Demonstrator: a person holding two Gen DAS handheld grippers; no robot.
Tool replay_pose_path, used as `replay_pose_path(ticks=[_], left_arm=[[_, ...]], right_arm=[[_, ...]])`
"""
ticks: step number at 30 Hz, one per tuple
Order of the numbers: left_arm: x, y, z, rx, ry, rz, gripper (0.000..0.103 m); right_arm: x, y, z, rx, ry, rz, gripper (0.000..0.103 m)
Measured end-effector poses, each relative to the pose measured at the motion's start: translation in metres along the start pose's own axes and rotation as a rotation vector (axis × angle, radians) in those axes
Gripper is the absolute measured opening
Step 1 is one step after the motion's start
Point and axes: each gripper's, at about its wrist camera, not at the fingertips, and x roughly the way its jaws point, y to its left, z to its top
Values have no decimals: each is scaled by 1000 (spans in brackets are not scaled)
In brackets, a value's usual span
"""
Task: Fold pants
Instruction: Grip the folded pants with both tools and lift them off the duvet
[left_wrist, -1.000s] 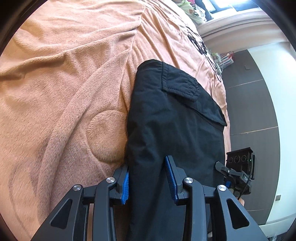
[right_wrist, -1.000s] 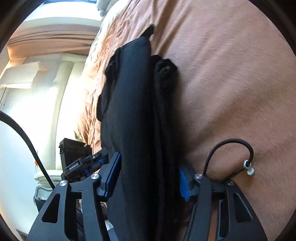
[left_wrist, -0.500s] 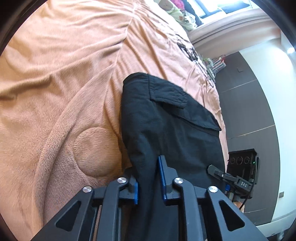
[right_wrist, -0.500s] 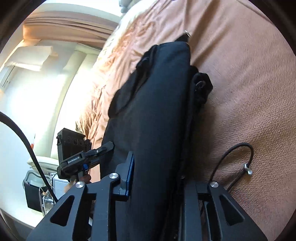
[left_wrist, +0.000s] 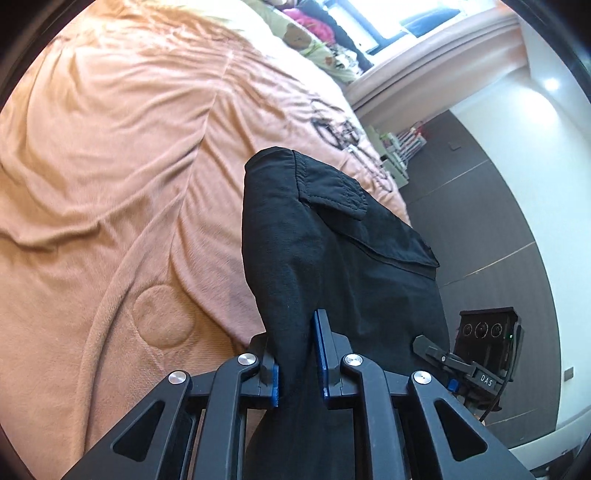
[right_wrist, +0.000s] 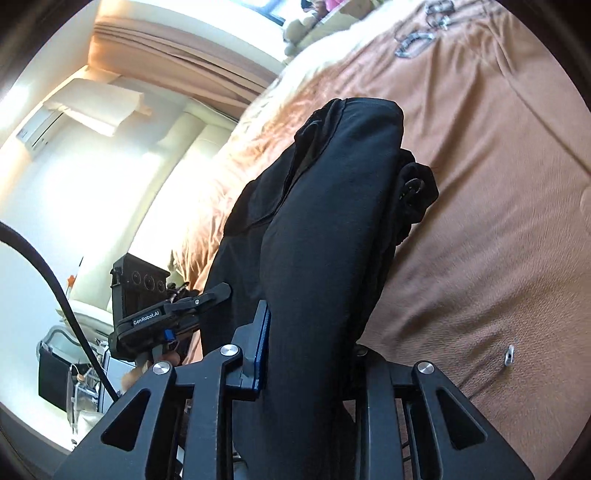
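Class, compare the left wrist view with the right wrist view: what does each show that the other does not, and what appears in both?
Only the left wrist view shows the flapped pocket on the black pants, a round embossed circle in the blanket, and a dark wall. Only the right wrist view shows a thick black cable and a small metal piece on the orange blanket. Both show the pants clamped by the left gripper and right gripper over the blanket.

Left tool clamped shut, right tool clamped shut, both angled downward
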Motion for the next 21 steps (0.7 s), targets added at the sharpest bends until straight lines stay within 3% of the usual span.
replay_pose_path(ticks=[11, 21], left_arm=[[-48, -53, 3, 78, -76, -28, 16], [-95, -88, -20, 125, -131, -40, 16]], right_arm=[[-43, 48, -24, -88, -78, -5, 21], [-92, 78, -54, -159, -107, 0, 21]])
